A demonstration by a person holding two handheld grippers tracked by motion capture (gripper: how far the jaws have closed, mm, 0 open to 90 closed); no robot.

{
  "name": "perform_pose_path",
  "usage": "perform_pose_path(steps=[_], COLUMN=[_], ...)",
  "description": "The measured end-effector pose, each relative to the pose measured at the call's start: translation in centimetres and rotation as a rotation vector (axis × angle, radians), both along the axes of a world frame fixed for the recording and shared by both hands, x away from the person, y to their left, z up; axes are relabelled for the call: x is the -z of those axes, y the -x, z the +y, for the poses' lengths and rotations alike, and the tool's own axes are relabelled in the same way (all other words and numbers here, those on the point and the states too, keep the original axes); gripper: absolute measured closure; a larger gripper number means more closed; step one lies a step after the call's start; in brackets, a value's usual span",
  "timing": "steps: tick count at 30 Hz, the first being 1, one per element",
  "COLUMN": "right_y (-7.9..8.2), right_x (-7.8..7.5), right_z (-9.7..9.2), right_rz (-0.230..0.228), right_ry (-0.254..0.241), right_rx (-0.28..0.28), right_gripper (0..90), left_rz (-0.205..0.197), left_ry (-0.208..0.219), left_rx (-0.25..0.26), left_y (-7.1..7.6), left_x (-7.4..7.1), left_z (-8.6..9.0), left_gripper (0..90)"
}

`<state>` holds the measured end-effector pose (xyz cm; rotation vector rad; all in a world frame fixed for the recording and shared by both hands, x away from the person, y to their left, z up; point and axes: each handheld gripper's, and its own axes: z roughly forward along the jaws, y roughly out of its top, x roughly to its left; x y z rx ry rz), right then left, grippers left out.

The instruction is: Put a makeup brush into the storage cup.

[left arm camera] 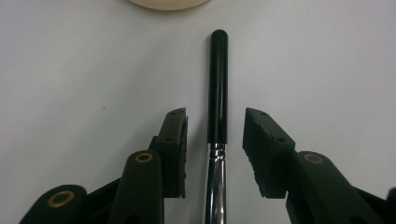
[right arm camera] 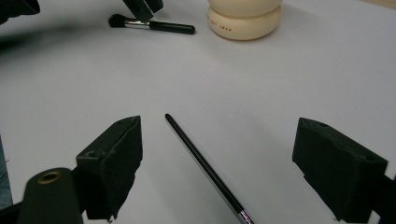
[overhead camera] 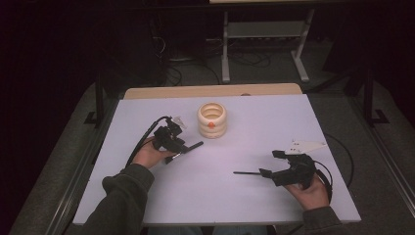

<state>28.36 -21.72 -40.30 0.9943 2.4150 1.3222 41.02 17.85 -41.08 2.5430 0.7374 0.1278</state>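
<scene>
White tabletop (overhead camera: 220, 196) carries all the working items, with a dark floor and a metal frame beyond its far edge. Your left gripper (overhead camera: 183, 143) sits toward the left edge, about midway between near and far edges, and points toward the cream ribbed holder (overhead camera: 212, 120) that stands near the middle of the far edge. In the left gripper view, the thick makeup brush (left arm camera: 217, 88) lies flat on the table between the jaws, its black handle pointing toward the holder and its silver ferrule down between the pads (left arm camera: 175, 154). A gap shows on each side of the brush, so the pads do not press on it: the jaws stand apart, not gripping. Your right gripper (overhead camera: 270, 163) sits near the right edge, closer to the near edge, and points toward the table's middle. In the right gripper view, its jaws stand wide apart, and the thin black brush (right arm camera: 201, 163) lies flat on the table between them, touching neither pad. The two brushes lie well apart. A white three-cornered plate (overhead camera: 306, 146) sits just beyond the right gripper.
</scene>
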Motion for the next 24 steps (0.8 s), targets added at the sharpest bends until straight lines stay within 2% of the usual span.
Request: perform_pose_path(steps=[3, 6, 10, 13, 14, 19, 24], right_y=[0.0, 0.0, -0.1, 0.0, 0.1, 0.2, 0.2], right_x=[0.0, 0.0, 0.0, 0.0, -0.1, -0.2, -0.2], right_z=[0.1, 0.1, 0.1, 0.1, 0.1, 0.0, 0.1], right_rz=[-0.002, -0.002, -0.007, -0.010, -0.008, -0.016, -0.019], right_ry=[0.001, 0.005, 0.003, 0.000, -0.001, -0.002, -0.002], right_rx=[-0.001, -0.005, -0.004, -0.004, -0.001, -0.003, -0.004], right_gripper=[14.9, 14.9, 15.1, 15.1, 15.2, 16.4, 17.2], left_rz=[0.003, -0.002, 0.000, 0.004, 0.005, 0.021, 0.015], left_ry=[-0.003, -0.027, -0.020, -0.033, -0.052, -0.068, -0.080], left_rx=[0.000, 0.000, 0.005, 0.012, 0.004, -0.021, -0.020], left_y=[-0.1, -0.1, -0.3, -0.4, -0.3, -0.2, -0.3], left_x=[0.2, 0.4, 0.4, 0.5, 0.7, 1.1, 1.1], left_z=[-0.2, -0.6, -1.0, -1.2, -1.5, -1.8, -1.8], left_gripper=[61.7, 62.4, 64.6, 66.9, 67.2, 67.2, 70.1])
